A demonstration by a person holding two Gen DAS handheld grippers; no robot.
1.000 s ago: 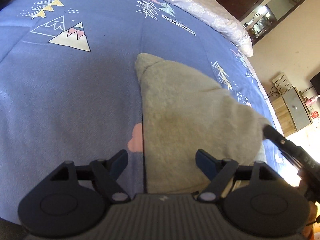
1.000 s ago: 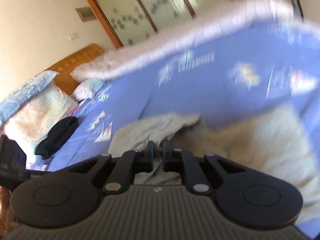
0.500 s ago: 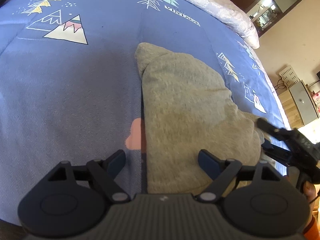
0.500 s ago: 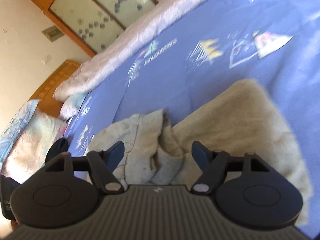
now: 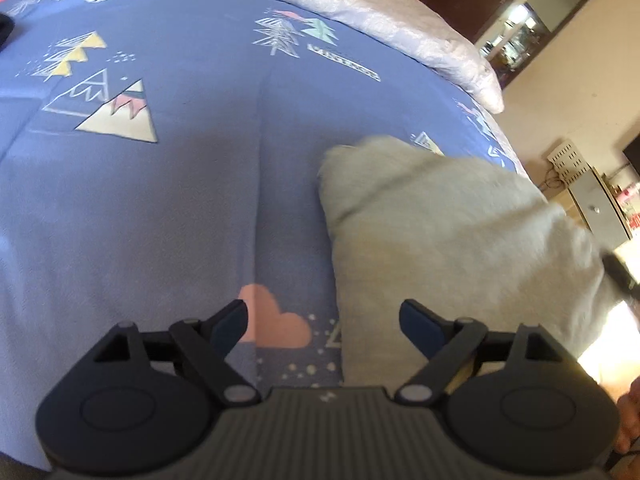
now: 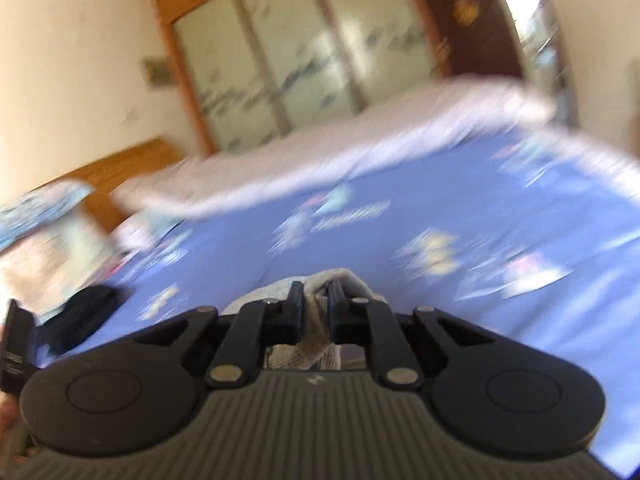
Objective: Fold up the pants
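left hand-held gripper: jaws wide apart, empty, over bed | right hand-held gripper: clamped on grey pants

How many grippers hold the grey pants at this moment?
1. The right gripper is shut on the grey pants. The left gripper is open over their edge, holding nothing.
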